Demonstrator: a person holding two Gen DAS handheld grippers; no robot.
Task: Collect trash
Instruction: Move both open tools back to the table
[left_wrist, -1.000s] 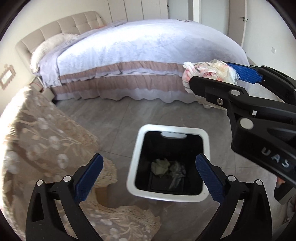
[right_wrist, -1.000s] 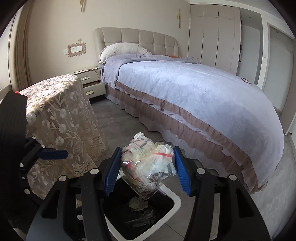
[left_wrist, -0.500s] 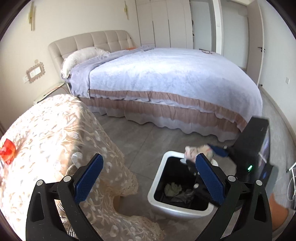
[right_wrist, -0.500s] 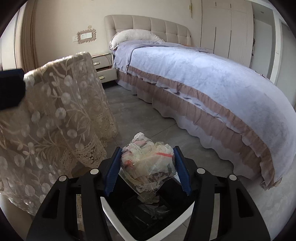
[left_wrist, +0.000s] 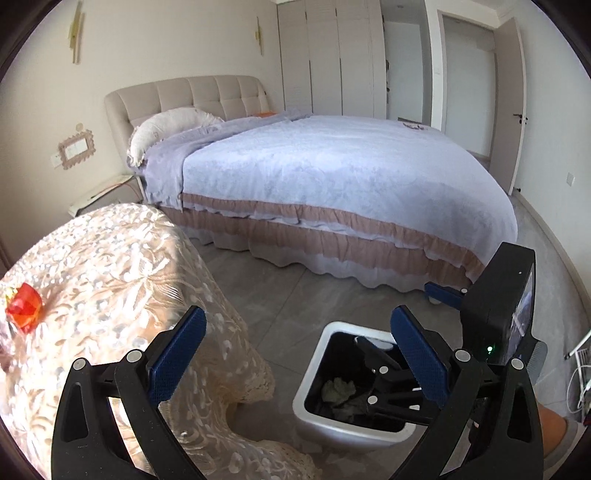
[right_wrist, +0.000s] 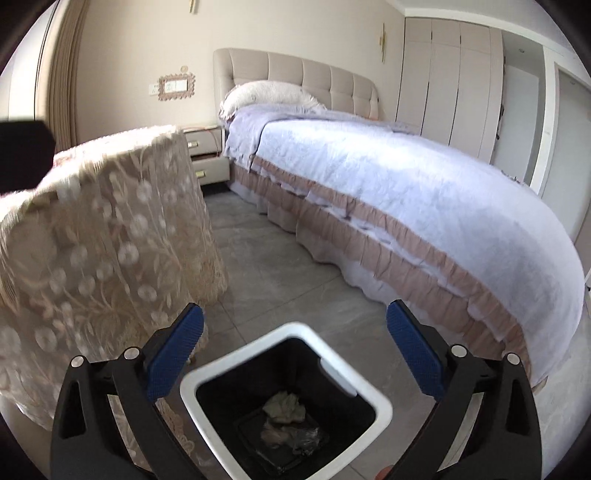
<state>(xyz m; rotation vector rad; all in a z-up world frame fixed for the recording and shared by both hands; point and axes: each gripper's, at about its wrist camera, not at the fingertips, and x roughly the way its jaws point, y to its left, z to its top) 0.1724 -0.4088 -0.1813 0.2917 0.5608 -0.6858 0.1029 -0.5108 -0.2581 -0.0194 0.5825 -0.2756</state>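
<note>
The right tongs (right_wrist: 295, 343) hung over a white-rimmed trash bin (right_wrist: 369, 400) on the grey tiled floor (right_wrist: 266, 258), their blue-padded jaws opening and spread wide with nothing between them. Below and just ahead of them, crumpled trash (right_wrist: 283, 406) and a clear plastic bag (right_wrist: 295, 435) lay at the bottom of the bin's black interior.

The left tongs (left_wrist: 299, 354) stood equally wide apart and empty, raised above the edge of a round table (left_wrist: 110, 266) draped in cream lace. A bright red-orange scrap (left_wrist: 24, 309) sat on the table, well off to the left of the left tongs. The same bin (left_wrist: 314, 417) showed below and to the right of the left tongs, with the black frame of the right tongs (left_wrist: 399, 384) reaching over its opening.

Beyond both pairs of tongs stretched a bed (right_wrist: 424, 192) with a lilac cover, a pink frilled skirt and a tufted beige headboard.
</note>
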